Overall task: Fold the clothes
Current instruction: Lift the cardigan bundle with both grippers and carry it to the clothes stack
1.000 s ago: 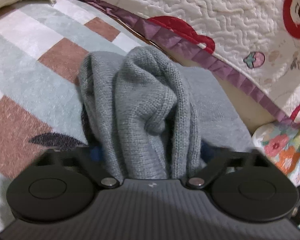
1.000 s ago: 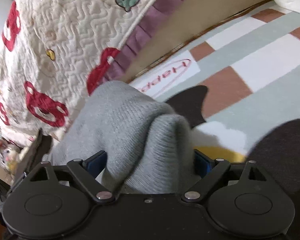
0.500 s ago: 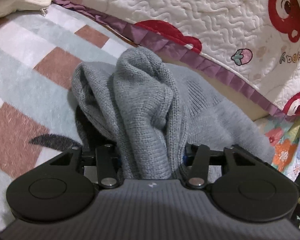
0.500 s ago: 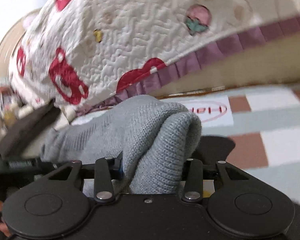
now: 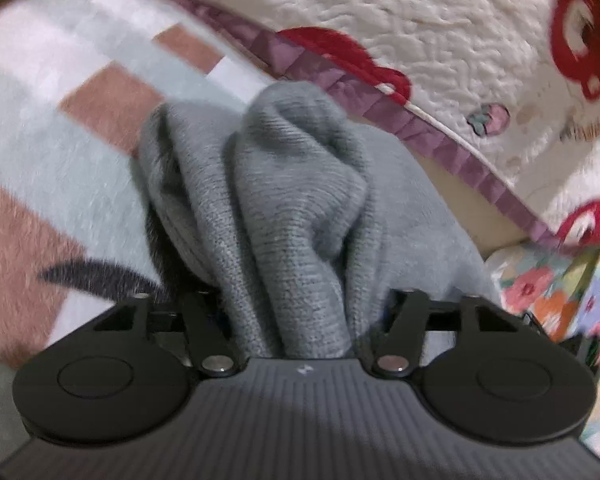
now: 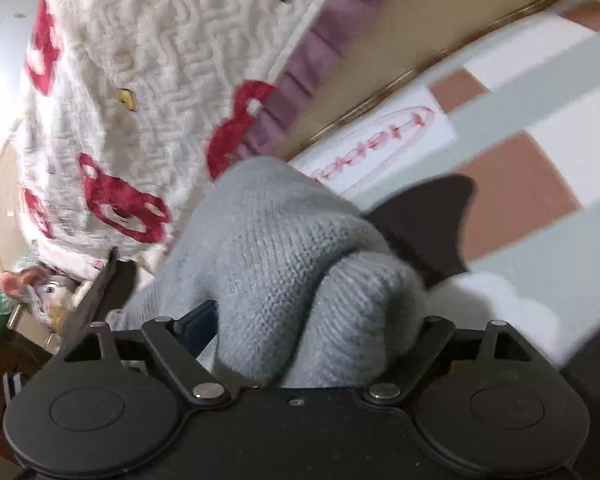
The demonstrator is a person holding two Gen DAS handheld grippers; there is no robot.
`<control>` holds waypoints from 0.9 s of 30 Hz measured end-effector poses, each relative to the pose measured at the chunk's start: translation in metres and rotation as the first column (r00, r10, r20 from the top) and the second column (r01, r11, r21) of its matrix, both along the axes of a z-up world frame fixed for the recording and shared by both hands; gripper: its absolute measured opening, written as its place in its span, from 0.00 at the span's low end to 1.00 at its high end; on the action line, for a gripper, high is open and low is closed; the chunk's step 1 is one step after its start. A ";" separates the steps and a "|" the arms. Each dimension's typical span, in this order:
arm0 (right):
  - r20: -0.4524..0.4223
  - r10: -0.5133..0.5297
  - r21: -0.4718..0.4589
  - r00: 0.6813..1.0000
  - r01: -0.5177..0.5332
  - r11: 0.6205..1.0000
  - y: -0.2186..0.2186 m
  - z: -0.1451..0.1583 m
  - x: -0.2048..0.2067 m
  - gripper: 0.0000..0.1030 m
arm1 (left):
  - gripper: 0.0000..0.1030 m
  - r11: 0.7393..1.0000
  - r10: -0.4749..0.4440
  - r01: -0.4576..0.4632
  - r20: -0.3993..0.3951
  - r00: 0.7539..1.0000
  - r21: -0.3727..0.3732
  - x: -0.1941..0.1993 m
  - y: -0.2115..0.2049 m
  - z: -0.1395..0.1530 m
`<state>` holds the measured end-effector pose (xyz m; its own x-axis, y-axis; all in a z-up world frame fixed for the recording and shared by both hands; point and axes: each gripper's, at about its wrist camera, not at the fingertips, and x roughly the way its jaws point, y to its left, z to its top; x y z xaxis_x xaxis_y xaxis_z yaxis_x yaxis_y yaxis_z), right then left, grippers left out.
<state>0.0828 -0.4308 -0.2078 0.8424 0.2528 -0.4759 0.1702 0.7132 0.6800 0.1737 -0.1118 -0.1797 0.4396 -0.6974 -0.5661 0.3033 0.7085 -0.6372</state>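
A grey knitted sweater [image 5: 292, 184] lies bunched on a checked rug [image 5: 60, 160]. My left gripper [image 5: 300, 304] is shut on a thick fold of it, and the knit hides the fingertips. In the right wrist view the other end of the sweater [image 6: 284, 240] bulges up between the jaws of my right gripper [image 6: 312, 320]. Those jaws are opening and stand wide. A blue pad [image 6: 198, 316] shows on the left, just clear of the knit; the right pad is hidden under the fabric.
A white quilt [image 5: 440, 40] with red bears and a purple frill hangs over a bed edge right behind the sweater, also in the right view as the quilt [image 6: 160, 60]. A floral cloth [image 5: 548, 288] lies at the right. A plush toy [image 6: 40, 292] sits at the far left.
The left jaws came in from wide onto the sweater fold and stayed there. The right jaws closed on the sweater half a second ago and have spread again; the right view swung.
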 end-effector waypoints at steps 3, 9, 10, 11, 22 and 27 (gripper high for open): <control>0.023 0.081 -0.099 0.996 -0.078 0.992 0.012 0.029 0.003 0.49 | 0.46 0.995 -0.041 0.033 0.076 0.996 0.094 -0.008 -0.007 0.020; 0.048 0.201 -0.317 0.979 -0.175 0.932 0.048 0.104 -0.002 0.45 | 0.45 0.988 -0.088 0.071 0.121 0.989 0.135 -0.002 0.005 0.063; 0.057 0.211 -0.328 0.976 -0.181 0.927 0.051 0.113 0.000 0.45 | 0.45 0.988 -0.087 0.067 0.143 0.986 0.142 -0.002 0.010 0.077; 0.071 0.226 -0.349 0.972 -0.188 0.918 0.056 0.123 0.000 0.45 | 0.45 0.987 -0.085 0.060 0.164 0.983 0.148 -0.002 0.015 0.089; 0.276 0.441 -0.421 0.854 -0.305 0.854 0.144 0.215 0.038 0.45 | 0.45 0.954 0.106 -0.196 0.356 0.928 0.228 -0.025 0.130 0.222; 0.320 0.551 -0.431 0.771 -0.399 0.809 0.214 0.245 0.055 0.45 | 0.45 0.915 0.223 -0.330 0.391 0.893 0.231 -0.044 0.200 0.251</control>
